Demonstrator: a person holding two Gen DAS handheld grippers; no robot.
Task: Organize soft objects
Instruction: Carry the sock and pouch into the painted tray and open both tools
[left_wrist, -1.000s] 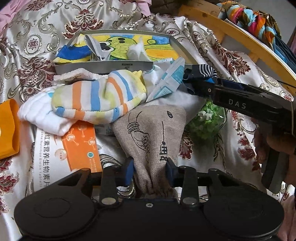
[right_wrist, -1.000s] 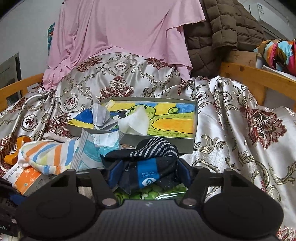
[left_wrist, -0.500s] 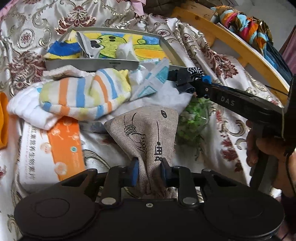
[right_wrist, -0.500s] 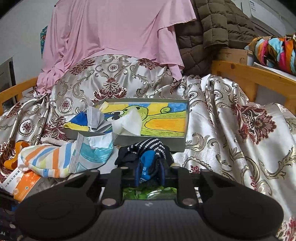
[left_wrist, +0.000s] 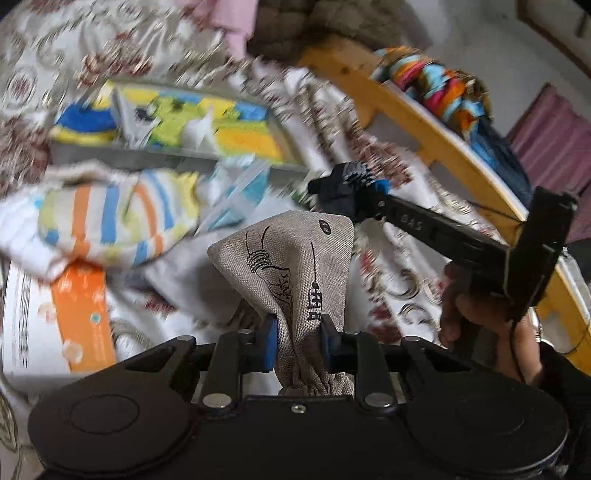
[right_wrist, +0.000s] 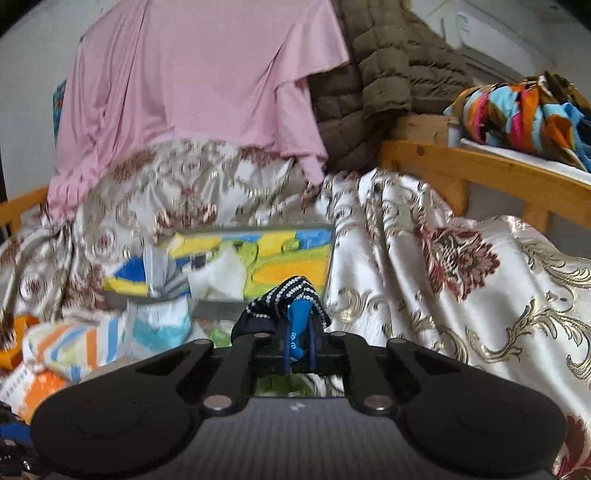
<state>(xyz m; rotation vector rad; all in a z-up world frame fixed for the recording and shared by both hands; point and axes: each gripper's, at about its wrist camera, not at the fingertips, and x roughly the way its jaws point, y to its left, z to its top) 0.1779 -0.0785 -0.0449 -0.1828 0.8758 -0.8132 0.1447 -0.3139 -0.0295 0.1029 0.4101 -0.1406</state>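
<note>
**On the bed: two soft things in hand, the pile not yet cleared**

On the patterned bedspread, between the wooden bed rails, the sorting looks only partly done. The shallow box with the bright cartoon bottom holds just a few pale, crumpled pieces; blur keeps me from saying what they are. In front of it a heap waits: a striped sock lying on white cloth, a light blue packet just beside it, and an orange-and-white carton under the heap's near edge. I judge the box to be where the soft things are meant to go, so most of the job is left.

The left gripper has its jaws drawn narrow, pinching the gathered neck of a burlap pouch. The pouch stands up from the jaws, clear of the heap, its printed face toward the camera.

The right gripper has its jaws nearly together on a dark sock with white dots and a blue band, bunched and raised above the bedspread, just short of the box's near wall. In the left wrist view it sits right of the box, with a hand on the handle.

Both pieces are carried and neither is in the box yet.
</note>
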